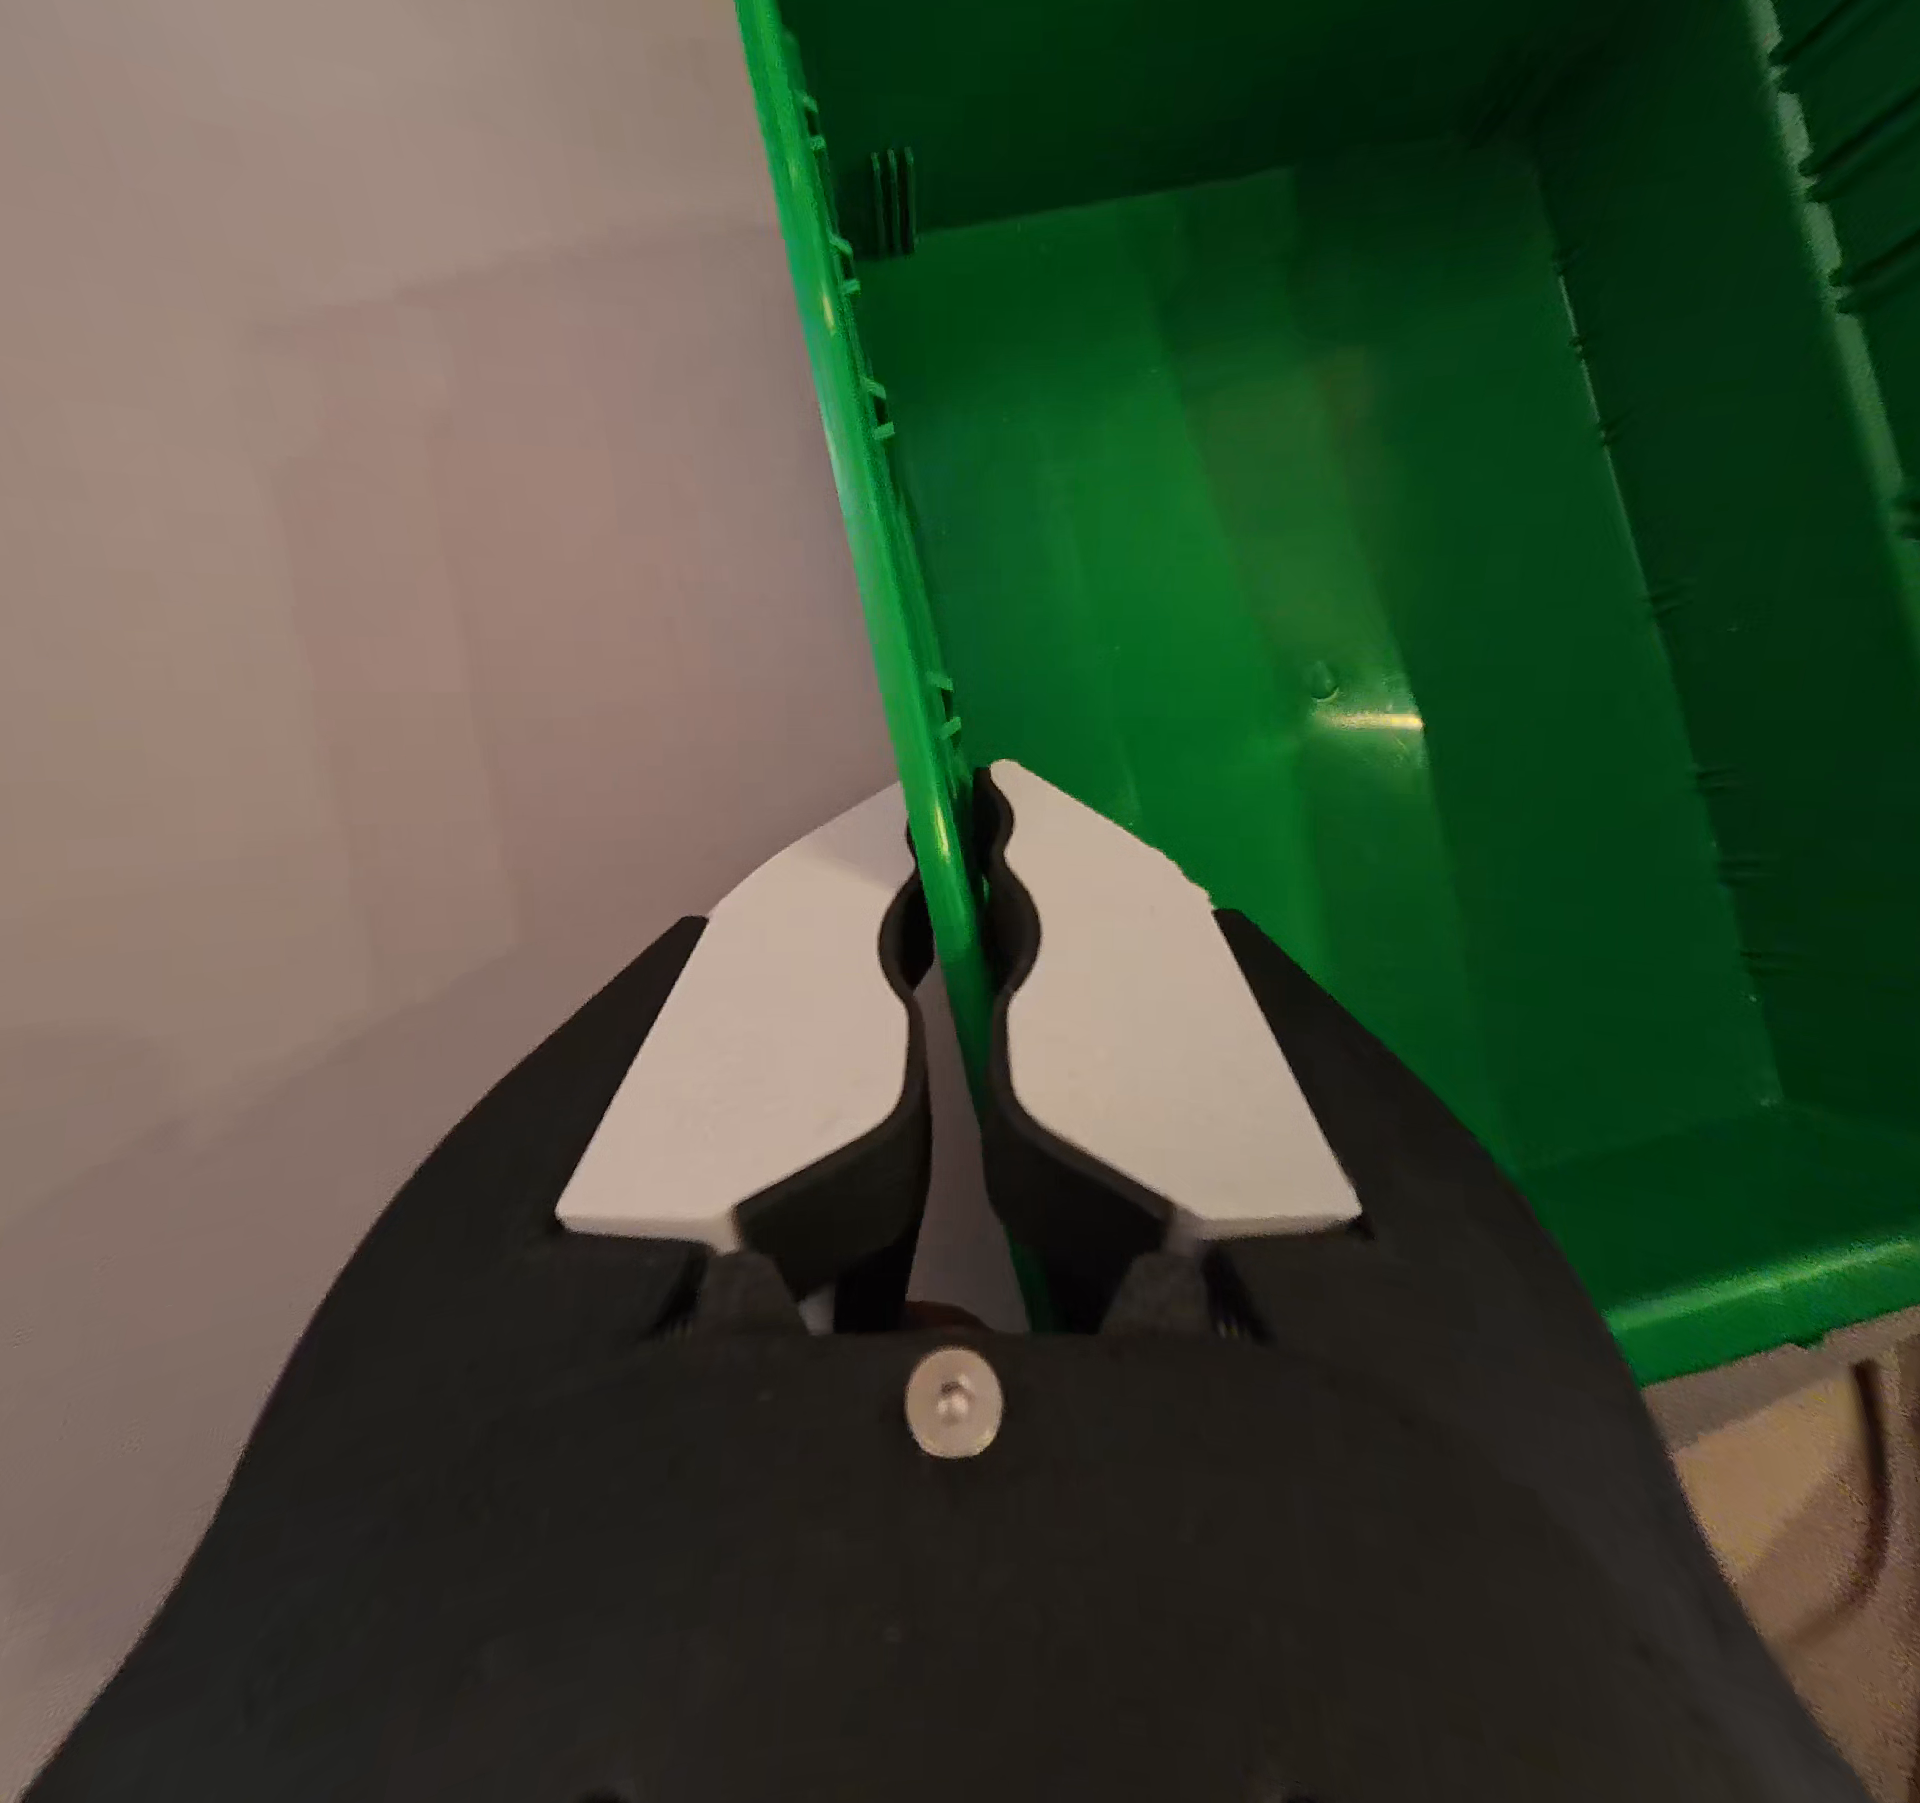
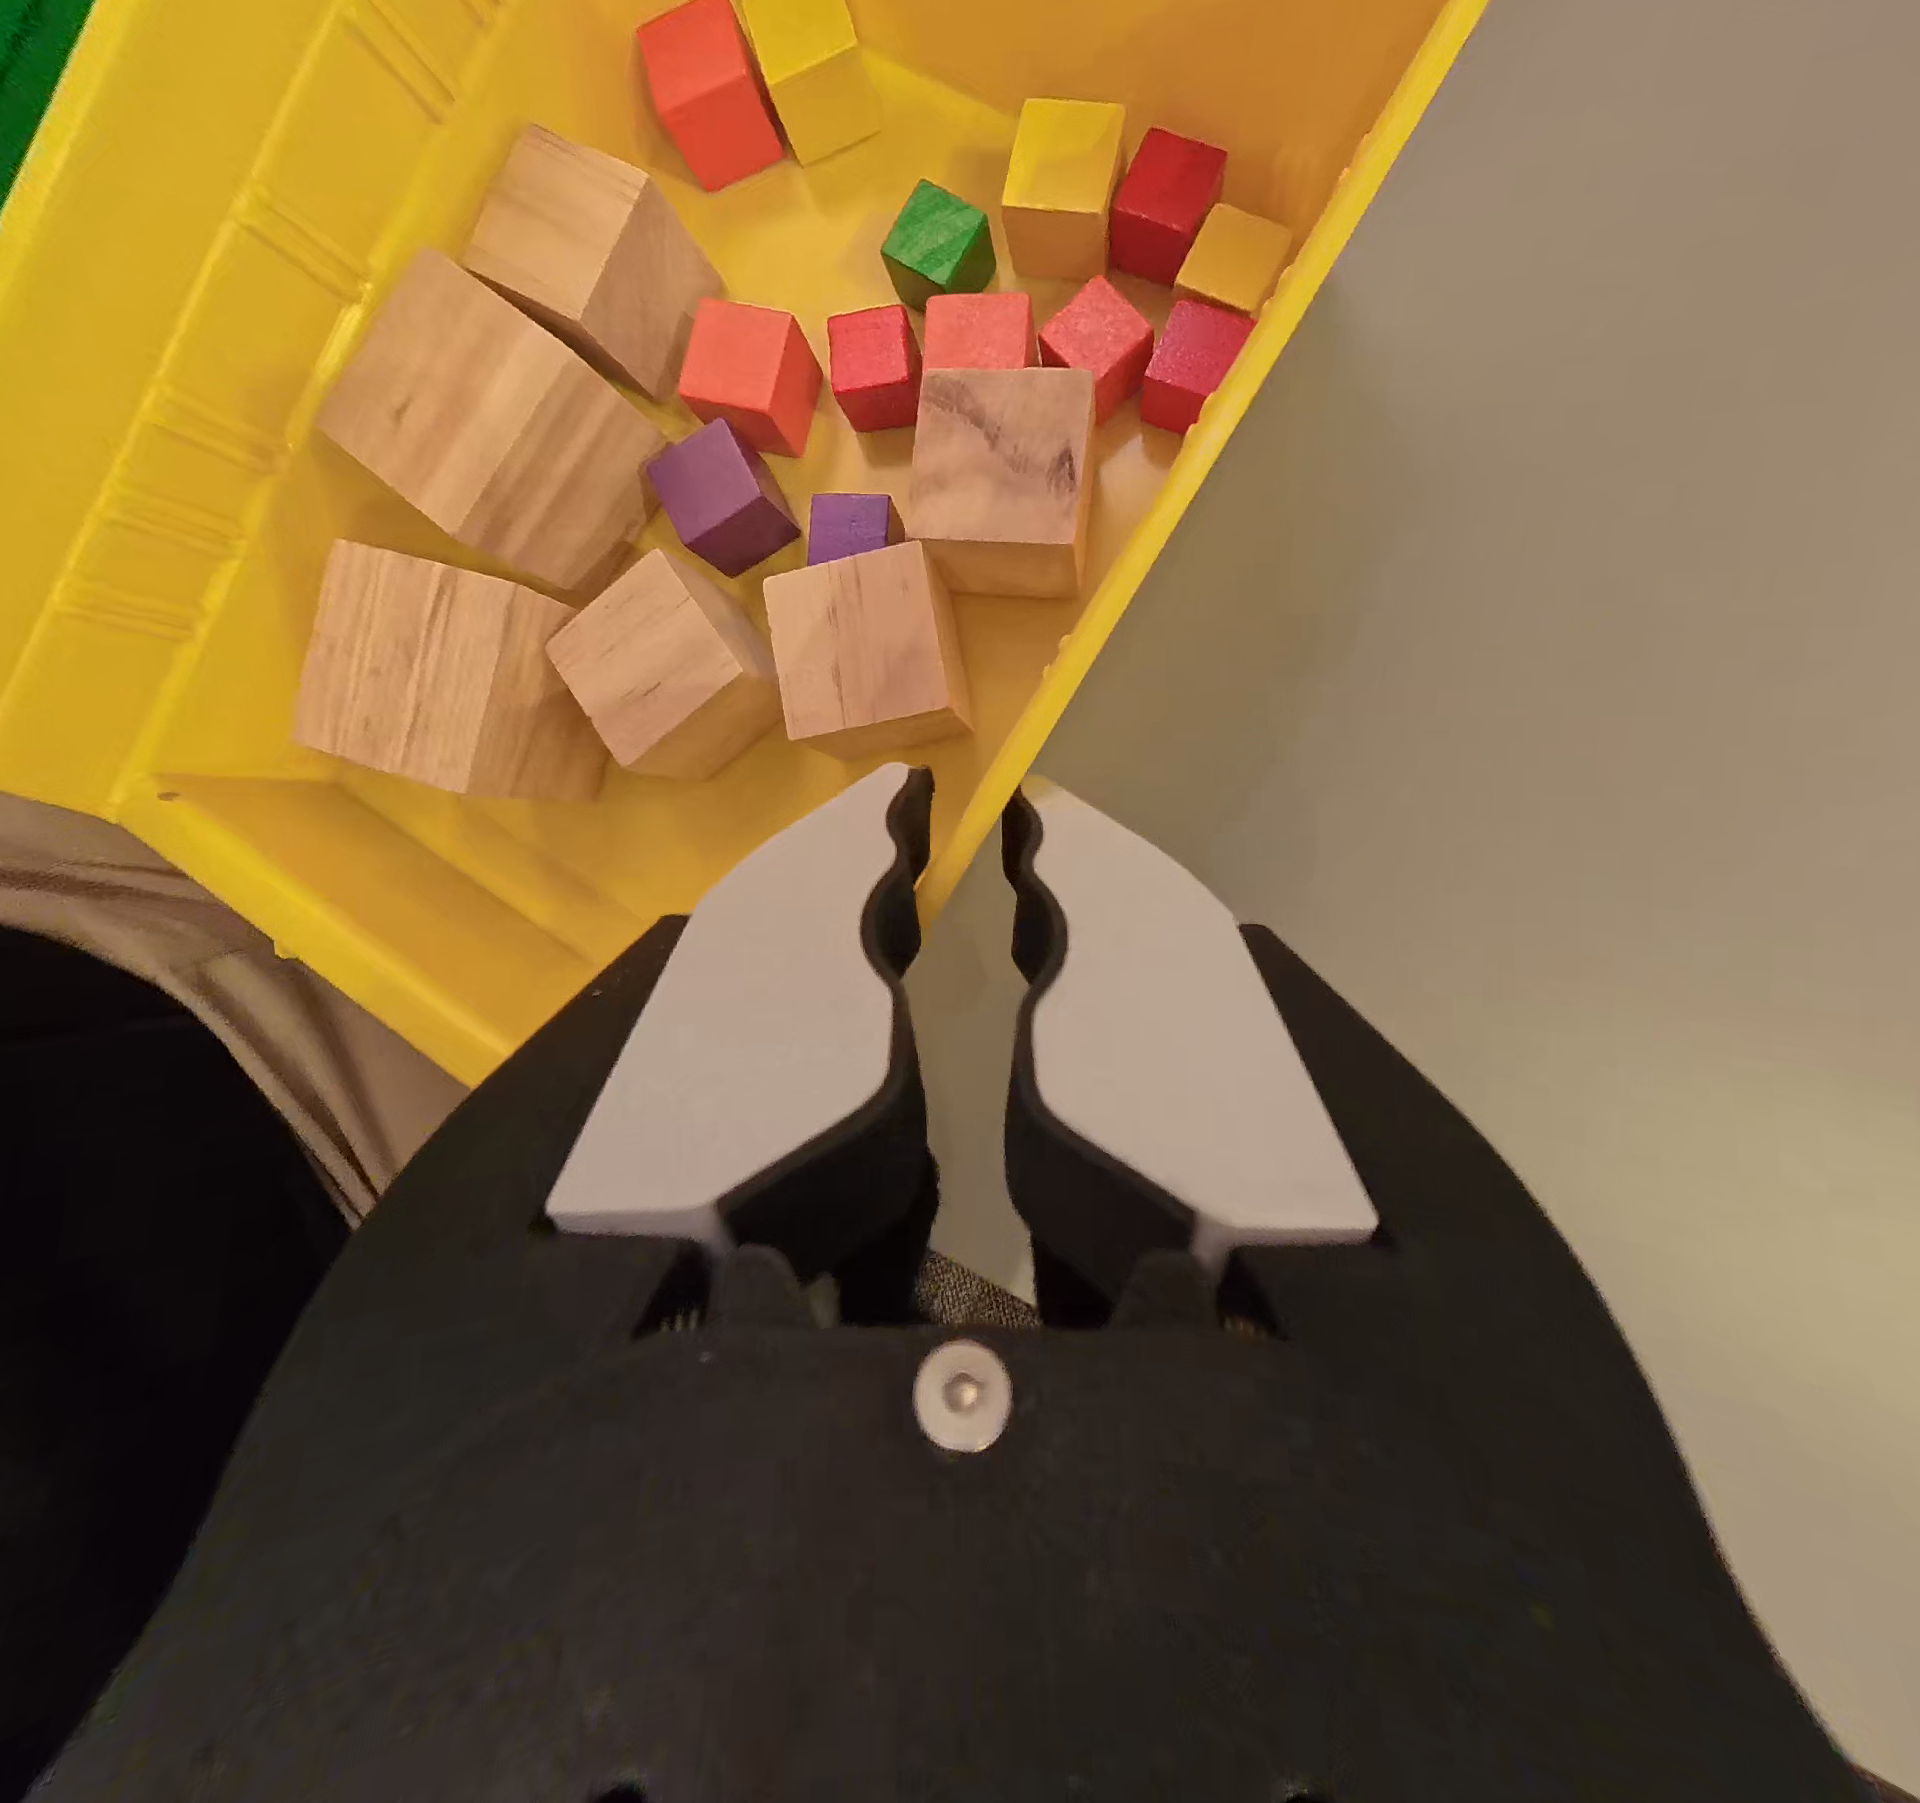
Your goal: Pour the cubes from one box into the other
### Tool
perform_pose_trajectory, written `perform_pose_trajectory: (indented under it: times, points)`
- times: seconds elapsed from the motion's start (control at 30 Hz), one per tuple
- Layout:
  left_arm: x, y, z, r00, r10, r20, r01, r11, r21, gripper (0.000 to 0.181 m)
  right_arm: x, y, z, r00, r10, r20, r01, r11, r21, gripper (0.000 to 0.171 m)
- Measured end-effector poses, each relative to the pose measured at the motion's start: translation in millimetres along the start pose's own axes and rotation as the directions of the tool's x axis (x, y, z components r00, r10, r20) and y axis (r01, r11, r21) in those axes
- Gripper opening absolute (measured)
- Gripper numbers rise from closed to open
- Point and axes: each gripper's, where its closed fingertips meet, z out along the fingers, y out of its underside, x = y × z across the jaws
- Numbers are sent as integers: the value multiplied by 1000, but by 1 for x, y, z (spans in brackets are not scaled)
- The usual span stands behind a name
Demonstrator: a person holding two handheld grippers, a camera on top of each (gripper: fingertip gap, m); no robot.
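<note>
Two boxes sit in view; the left gripper [image 1: 951, 808] has its jaws clamped on the side wall of the bare green box [image 1: 1351, 610]; the right gripper [image 2: 961, 797] jaws straddle the yellow box [image 2: 260, 226] rim, slightly parted, not squeezing; the cubes [image 2: 727, 423] lie inside the yellow one.

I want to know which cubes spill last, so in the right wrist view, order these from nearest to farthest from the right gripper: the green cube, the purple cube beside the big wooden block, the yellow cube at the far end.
From the right gripper:
1. Purple cube, mid-box, left of centre.
2. Green cube, farther in, near the middle.
3. Yellow cube, far end, beside an orange-red one.
</note>
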Motion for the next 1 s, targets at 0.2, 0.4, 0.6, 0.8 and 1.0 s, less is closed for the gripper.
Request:
perform_pose_trajectory:
  times: [0.2, 0.4, 0.6, 0.8, 1.0]
  points:
    - [-32, -5, -22, 997, -74, 14, 73, 994, 84, 5, -18, -18, 16, 999, -18, 26, 17, 1000, 16, 8]
    - [-66, -18, -65, 994, -109, 28, 99, 964, 246, 4, -55, -53, 47, 994, -44, 95, 40, 998, 38, 9]
    - [-95, -35, -140, 977, -213, 8, 189, 884, 428, 4, -112, -95, 86, 974, -70, 216, 51, 994, 92, 12]
    - [-83, -55, -183, 982, -190, -18, 173, 841, 513, 5, -185, -126, 124, 947, -167, 276, 144, 984, 102, 16]
    - [-53, -74, -192, 987, -148, -67, 161, 830, 535, 8, -276, -160, 146, 786, -140, 602, 48, 985, 167, 40]
